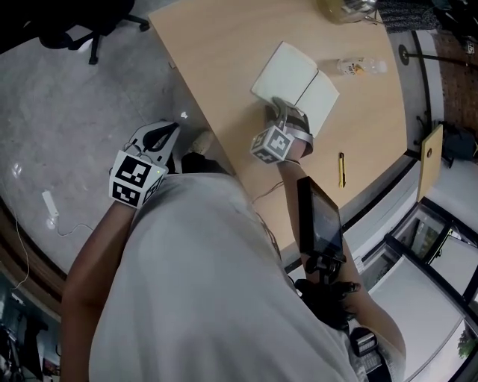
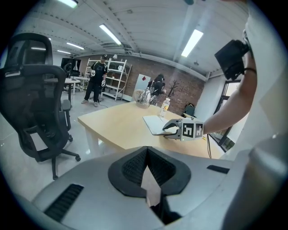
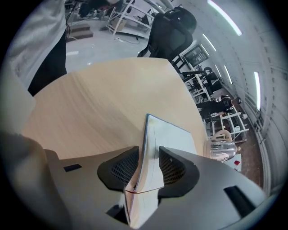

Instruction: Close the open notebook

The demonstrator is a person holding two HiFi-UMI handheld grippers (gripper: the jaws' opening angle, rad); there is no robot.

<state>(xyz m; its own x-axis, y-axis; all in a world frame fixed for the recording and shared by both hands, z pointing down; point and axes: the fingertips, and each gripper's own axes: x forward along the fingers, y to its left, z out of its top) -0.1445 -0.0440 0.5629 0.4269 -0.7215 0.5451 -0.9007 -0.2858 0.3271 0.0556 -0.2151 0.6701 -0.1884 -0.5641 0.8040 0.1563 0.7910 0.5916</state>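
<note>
An open notebook (image 1: 295, 83) with pale blank pages lies on the light wooden table (image 1: 224, 67); it also shows in the left gripper view, notebook (image 2: 154, 124). My right gripper (image 1: 284, 113) is at its near edge, pointing steeply down. In the right gripper view one raised half of the notebook (image 3: 168, 134) stands on edge between the jaws of the right gripper (image 3: 149, 164), which are open around it. My left gripper (image 1: 170, 134) hangs off the table's left side over the floor. The left gripper (image 2: 147, 155) is shut and holds nothing.
A water bottle (image 1: 360, 67) lies just right of the notebook, and a yellow pen (image 1: 342, 169) near the table's front edge. A glass jug (image 1: 345, 9) stands at the far end. Black office chairs (image 1: 82, 26) (image 2: 31, 99) stand on the floor to the left.
</note>
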